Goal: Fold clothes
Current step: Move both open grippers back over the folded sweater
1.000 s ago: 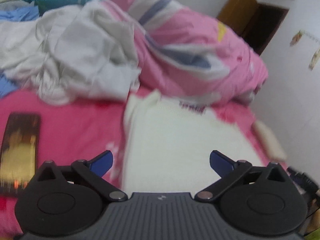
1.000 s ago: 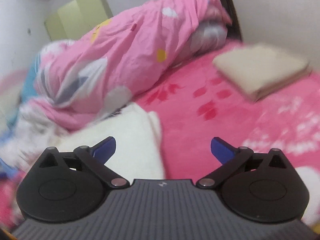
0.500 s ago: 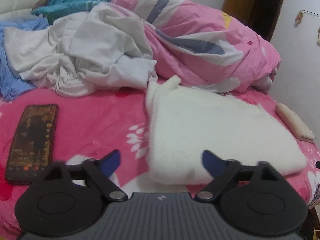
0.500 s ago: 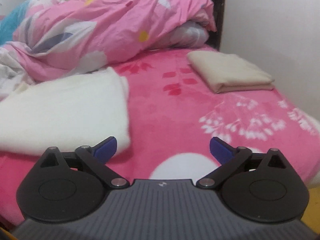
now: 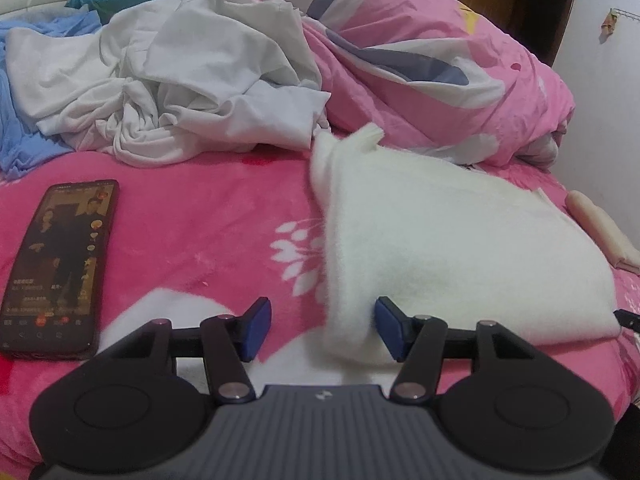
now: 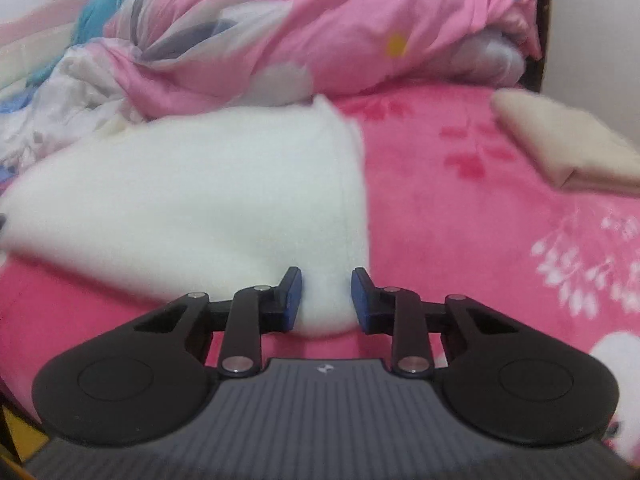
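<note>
White fuzzy sweater (image 5: 448,240) lying flat on the pink flowered bed (image 5: 208,216), near the front edge, with its far end touching the pink quilt (image 5: 420,48). Left hand-held gripper (image 5: 318,328) low over the bed at the sweater's near left corner, blue pads wide apart, right pad (image 5: 390,326) against the white cloth, left pad over bare blanket. Not pinching anything. Right hand-held gripper (image 6: 326,300) at the sweater's (image 6: 208,184) near right corner, pads partly closed, white corner bulging between them. Cannot tell if squeezed tight, since a gap shows on each side. Picture a bit blurry here. Phone (image 5: 56,268) with its screen lit, lying flat toward the left edge of the bed, well apart from the sweater. Crumpled white clothes (image 5: 192,76) heaped at the back, beside the quilt. Blue cloth (image 5: 20,140) at the far left. Folded beige cloth (image 6: 568,144) toward the right side of the bed, apart from the sweater.
</note>
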Motion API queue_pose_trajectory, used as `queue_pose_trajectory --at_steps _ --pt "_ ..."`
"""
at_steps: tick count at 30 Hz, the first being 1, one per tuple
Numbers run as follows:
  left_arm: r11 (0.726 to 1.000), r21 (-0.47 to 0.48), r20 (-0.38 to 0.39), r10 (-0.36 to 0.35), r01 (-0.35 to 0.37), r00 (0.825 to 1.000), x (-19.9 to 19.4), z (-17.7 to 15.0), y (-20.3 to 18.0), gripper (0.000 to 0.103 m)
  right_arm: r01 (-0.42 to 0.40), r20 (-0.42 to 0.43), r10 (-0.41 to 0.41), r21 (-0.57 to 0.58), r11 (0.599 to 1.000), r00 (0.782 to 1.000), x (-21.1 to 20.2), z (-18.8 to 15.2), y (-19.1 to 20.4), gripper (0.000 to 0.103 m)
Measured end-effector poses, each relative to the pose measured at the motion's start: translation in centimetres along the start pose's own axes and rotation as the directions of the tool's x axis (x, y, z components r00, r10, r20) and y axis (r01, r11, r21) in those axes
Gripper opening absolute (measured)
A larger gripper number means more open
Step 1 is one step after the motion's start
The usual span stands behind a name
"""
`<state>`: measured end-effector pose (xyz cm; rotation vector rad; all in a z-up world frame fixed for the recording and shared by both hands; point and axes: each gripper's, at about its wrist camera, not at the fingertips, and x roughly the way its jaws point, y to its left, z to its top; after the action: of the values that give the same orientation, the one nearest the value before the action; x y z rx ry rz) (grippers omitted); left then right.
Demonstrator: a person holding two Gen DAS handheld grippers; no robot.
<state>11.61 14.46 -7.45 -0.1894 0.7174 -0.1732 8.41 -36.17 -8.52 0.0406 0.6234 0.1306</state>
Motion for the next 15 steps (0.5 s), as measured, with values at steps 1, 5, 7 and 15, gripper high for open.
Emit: queue_pose_trajectory --at_steps 1,5,7,15 --pt "1.000 0.013 0.008 0.011 -0.012 1.000 -0.5 0.1 -0.1 0.060 0.011 0.000 -0.011 -0.001 1.000 1.000 -0.5 0.5 0.1 0.026" --pt "0.997 0.062 0.065 0.049 -0.053 0.997 -2.5 1.3 -1.0 0.061 0.045 0.078 -0.039 -0.078 0.996 0.996 -3.4 3.0 2.1 0.024" --pt "0.996 0.082 0.098 0.036 -0.045 0.995 -3.3 2.5 -1.7 0.068 0.018 0.120 -0.006 -0.104 0.994 0.993 -3.5 4.4 2.9 0.024" --pt "0.984 0.167 0.105 -0.085 0.067 0.991 1.8 8.5 -6.5 0.089 -0.097 0.152 0.139 -0.252 0.963 0.979 1.5 10.8 7.2 0.025"
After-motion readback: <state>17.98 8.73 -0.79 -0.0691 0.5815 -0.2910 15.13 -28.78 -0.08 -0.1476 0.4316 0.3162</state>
